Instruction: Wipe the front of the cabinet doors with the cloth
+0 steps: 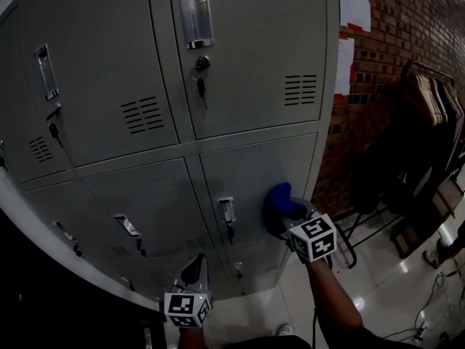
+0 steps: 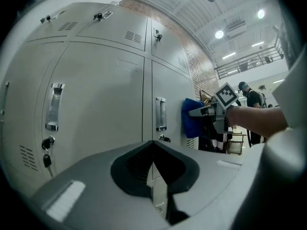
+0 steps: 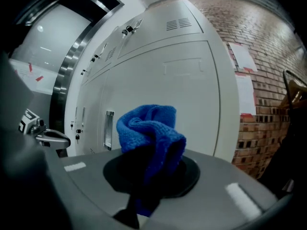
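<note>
— Two grippers in shot, but only one is working. What has the right gripper (image 3: 146, 181) got?
— Its jaws are clamped on the blue cloth (image 3: 149, 128), which rises out of them in a bunched wad and points straight at the lower right door (image 3: 192, 95).
— Contact?
— Hard to say. In the head view the wad sits against the panel or just off it, between the handle (image 1: 227, 211) and the door's outer edge. I won't call a touch.
— So the door lies dead ahead of the cloth?
— Yes, straight along the jaws. A push forward should seat it, and I'd guess strokes across the panel come after that.
— And the left gripper (image 2: 156, 178)?
— Jaws together, nothing in them. It is held lower and off to the left, by the bottom row of the cabinet (image 1: 102, 64). The right one is clearly nearer the job.
— Progress?
— No telling from here. The other doors lie above and to the left.
</note>
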Available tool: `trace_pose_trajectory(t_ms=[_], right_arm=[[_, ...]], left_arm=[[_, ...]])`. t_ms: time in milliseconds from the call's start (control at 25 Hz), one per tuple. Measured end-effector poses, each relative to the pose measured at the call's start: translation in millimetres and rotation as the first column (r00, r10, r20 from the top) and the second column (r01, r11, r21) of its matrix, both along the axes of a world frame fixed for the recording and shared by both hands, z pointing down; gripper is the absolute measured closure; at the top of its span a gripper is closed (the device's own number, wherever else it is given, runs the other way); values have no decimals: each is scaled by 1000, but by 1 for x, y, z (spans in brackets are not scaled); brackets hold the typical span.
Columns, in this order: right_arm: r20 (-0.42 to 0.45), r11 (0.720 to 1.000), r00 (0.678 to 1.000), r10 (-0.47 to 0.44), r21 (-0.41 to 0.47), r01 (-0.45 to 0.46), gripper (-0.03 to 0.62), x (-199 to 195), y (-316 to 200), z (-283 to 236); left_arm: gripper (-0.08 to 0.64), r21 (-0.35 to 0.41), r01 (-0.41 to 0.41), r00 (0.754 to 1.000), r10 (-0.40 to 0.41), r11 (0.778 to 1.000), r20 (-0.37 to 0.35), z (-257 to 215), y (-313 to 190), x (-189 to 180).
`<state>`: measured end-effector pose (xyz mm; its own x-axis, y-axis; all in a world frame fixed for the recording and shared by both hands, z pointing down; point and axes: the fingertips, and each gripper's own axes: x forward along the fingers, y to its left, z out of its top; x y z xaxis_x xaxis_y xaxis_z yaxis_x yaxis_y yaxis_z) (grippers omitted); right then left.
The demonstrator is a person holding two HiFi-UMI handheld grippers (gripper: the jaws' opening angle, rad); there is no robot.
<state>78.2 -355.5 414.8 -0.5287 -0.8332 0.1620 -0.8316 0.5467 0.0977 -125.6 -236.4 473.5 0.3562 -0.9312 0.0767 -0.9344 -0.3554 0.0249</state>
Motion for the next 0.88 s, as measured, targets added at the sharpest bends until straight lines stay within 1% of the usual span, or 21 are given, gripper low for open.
trace_pose_trajectory(t_ms=[80, 240, 280, 520, 560, 680, 800, 880], right_arm=[[-20, 999, 999, 38, 8, -38, 531, 10, -2, 4], [-34, 997, 996, 81, 8, -81, 531, 28, -5, 4], [-35, 996, 995, 92, 9, -92, 531, 33, -5, 3], [-53, 985, 984, 173, 18, -172, 531, 64, -9, 4], [-58, 983, 981, 183, 18, -183, 531, 69, -9, 5], [-71, 980, 977, 201, 17, -201, 531, 81, -11, 7], [-84, 975, 971, 224, 23, -223, 531, 89, -11, 7], [-76, 972, 969, 236, 32, -234, 532, 91, -10, 6]], left_arm=[[546, -4, -6, 1000, 6, 1000, -20, 0, 0, -2], [546, 1, 28, 1000, -28, 1000, 4, 1, -3, -8], [546, 0, 31, 1000, -31, 1000, 1, 3, -3, -8], [546, -16, 19, 996, -20, 1000, -88, 0, -3, -8], [546, -11, 20, 996, -21, 1000, -91, -3, -2, -7], [546, 7, 28, 998, -27, 1000, -61, -8, 1, -7], [546, 11, 25, 998, -24, 1000, -61, -9, 3, -5], [546, 11, 23, 998, -23, 1000, -59, -8, 4, -6]])
